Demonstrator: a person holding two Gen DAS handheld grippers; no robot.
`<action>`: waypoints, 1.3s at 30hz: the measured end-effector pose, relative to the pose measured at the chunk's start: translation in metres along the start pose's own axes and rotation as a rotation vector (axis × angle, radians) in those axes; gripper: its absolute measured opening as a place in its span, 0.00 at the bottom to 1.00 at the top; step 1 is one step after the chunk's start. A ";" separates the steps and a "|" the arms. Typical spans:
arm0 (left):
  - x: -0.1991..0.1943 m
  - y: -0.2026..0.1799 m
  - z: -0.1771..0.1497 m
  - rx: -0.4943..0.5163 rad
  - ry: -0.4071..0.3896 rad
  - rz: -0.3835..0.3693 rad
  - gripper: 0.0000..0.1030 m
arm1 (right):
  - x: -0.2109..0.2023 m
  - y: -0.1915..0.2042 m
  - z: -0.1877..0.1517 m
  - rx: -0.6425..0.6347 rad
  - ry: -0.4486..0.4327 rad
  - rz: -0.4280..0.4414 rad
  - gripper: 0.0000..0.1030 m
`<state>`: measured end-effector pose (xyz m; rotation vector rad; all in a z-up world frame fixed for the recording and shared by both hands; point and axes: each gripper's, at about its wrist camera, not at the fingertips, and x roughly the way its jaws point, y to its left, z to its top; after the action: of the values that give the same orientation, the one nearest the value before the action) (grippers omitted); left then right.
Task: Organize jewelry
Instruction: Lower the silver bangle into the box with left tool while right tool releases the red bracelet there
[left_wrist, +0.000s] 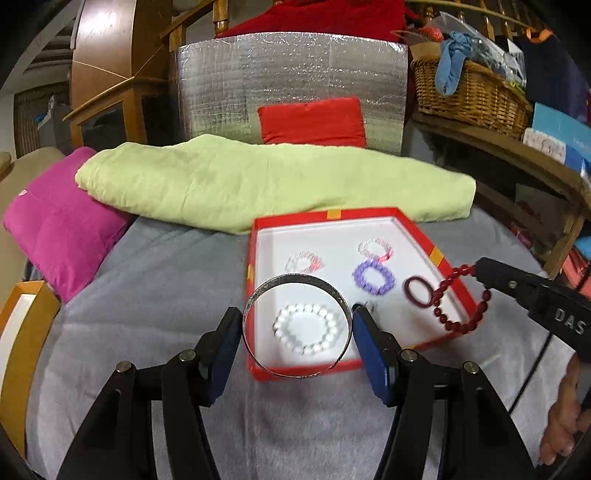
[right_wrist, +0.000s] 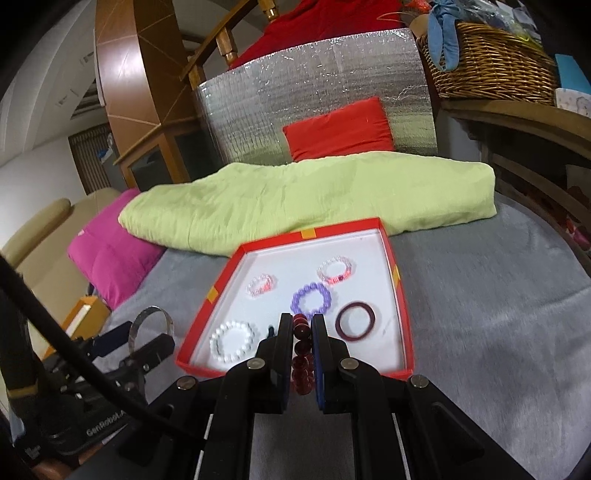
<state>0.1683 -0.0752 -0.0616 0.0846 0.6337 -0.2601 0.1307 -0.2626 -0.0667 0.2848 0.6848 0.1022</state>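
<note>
— Left gripper (left_wrist: 297, 334) first, from its own camera: how does it stand?

— Spread wide, with a silver bangle (left_wrist: 297, 326) clamped across between the two blue pads (left_wrist: 369, 354), held over the near left corner of the red tray (left_wrist: 452, 275).

— And inside the tray?

— A white bead bracelet (left_wrist: 307, 328) seen through the bangle, a purple bead bracelet (left_wrist: 373, 277), two clear pinkish ones (left_wrist: 304, 262) (left_wrist: 376, 249), and a dark maroon ring bangle (left_wrist: 419, 291). At the right, the right gripper (left_wrist: 480, 271) pinches a dark red bead bracelet (left_wrist: 458, 299) that dangles over the tray's right edge.

— Now the right wrist view?

— Right gripper (right_wrist: 300, 332) is nearly closed on the dark red bead bracelet (right_wrist: 301, 350), the strand hanging between its fingers above the tray's (right_wrist: 400, 291) near edge. Left gripper (right_wrist: 147, 338) shows at lower left, carrying the silver bangle (right_wrist: 151, 321) beside the tray, above the grey blanket (right_wrist: 480, 295).
</note>
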 end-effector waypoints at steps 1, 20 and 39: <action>0.002 0.000 0.004 -0.008 0.001 -0.014 0.62 | 0.002 -0.001 0.002 0.007 -0.002 0.003 0.10; 0.085 0.000 0.062 -0.040 0.059 -0.050 0.62 | 0.119 -0.016 0.099 0.148 0.064 0.097 0.10; 0.139 -0.014 0.052 0.025 0.173 -0.047 0.62 | 0.219 -0.026 0.100 0.228 0.215 0.125 0.10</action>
<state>0.3019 -0.1270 -0.1027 0.1172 0.8049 -0.3083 0.3633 -0.2696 -0.1333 0.5412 0.8936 0.1760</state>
